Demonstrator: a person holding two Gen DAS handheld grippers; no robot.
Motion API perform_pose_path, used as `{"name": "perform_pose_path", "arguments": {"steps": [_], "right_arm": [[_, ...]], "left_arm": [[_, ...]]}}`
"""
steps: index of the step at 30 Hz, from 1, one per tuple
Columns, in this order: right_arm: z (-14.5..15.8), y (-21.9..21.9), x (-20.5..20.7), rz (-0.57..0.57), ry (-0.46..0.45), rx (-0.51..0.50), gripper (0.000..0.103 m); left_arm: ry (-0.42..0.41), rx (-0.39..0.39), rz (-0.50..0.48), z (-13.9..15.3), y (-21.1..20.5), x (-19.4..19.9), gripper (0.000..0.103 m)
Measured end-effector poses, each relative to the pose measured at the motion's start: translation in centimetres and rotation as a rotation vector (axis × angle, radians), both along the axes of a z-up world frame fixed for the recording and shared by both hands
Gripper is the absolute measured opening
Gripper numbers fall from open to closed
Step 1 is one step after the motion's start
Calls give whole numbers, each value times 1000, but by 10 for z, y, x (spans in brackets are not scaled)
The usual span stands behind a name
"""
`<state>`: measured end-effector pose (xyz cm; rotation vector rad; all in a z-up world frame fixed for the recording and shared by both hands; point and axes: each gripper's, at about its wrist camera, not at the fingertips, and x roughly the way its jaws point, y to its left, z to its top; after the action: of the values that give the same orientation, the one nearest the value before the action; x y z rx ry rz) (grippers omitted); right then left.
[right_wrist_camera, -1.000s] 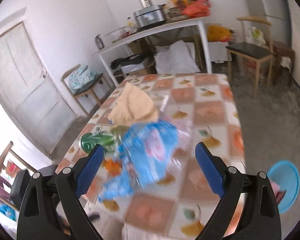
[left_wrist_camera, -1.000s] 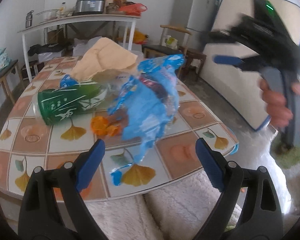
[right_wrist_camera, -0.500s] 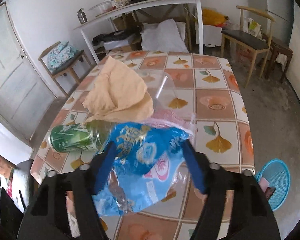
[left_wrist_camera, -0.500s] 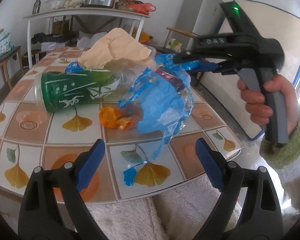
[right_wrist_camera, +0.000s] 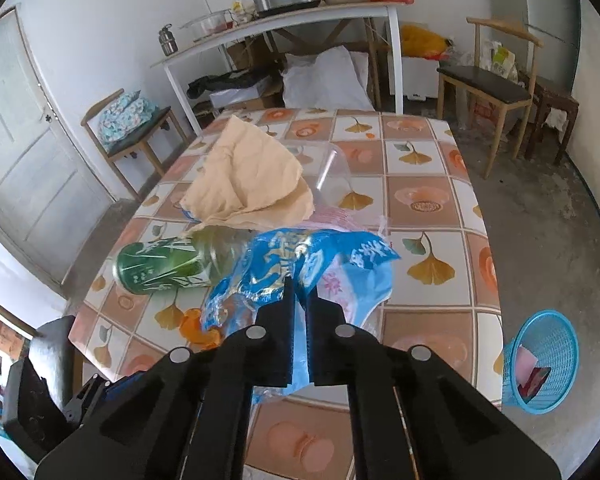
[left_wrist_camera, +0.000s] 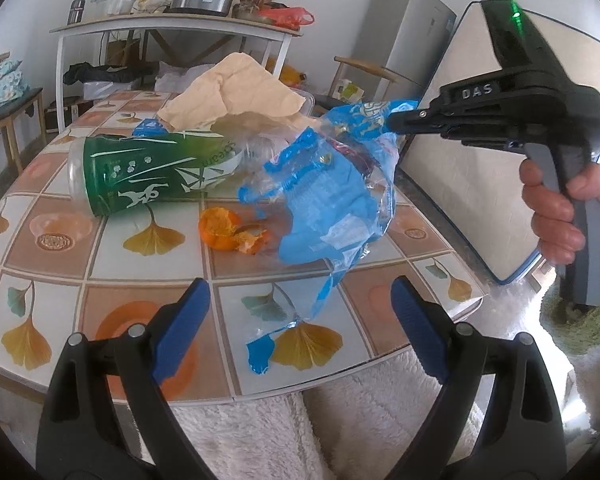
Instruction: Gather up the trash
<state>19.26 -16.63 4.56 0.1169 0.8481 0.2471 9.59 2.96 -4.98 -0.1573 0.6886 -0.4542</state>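
Note:
A crumpled blue plastic bag (left_wrist_camera: 332, 192) hangs over the tiled table, and my right gripper (right_wrist_camera: 300, 292) is shut on its top edge (right_wrist_camera: 296, 256). In the left wrist view the right gripper (left_wrist_camera: 396, 124) comes in from the right and pinches the bag's upper corner. A green bottle (left_wrist_camera: 148, 172) lies on its side behind the bag. Orange peel (left_wrist_camera: 228, 232) lies in front of the bottle. A beige cloth (left_wrist_camera: 236, 92) sits on the pile behind. My left gripper (left_wrist_camera: 300, 312) is open and empty over the table's near edge.
A blue waste basket (right_wrist_camera: 544, 364) stands on the floor right of the table (right_wrist_camera: 432, 288). A clear plastic cup (right_wrist_camera: 332, 172) lies beside the cloth. A wooden chair (right_wrist_camera: 496, 92) and a white side table (right_wrist_camera: 284, 20) stand behind.
My right gripper came down from the upper right onto the blue bag and closed on its top edge. The bag's top corner is now pulled up. The left gripper moved slightly closer.

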Motion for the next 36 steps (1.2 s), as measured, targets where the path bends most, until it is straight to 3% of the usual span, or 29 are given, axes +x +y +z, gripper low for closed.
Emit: {"name": "perform_pose_path", "arguments": {"steps": [8,23,36], "right_arm": [[21,3,-31,25,-70,3,4],[39,-8,-84,115,-78,96,3],[37,-37,-110,83,-61,149,3]], "left_arm": [[-13,19,-4,1,-3,-3,87],[-34,12,-11,4,-4,-10,83],[-43,-18,-72,12,-14,-18,65]]}}
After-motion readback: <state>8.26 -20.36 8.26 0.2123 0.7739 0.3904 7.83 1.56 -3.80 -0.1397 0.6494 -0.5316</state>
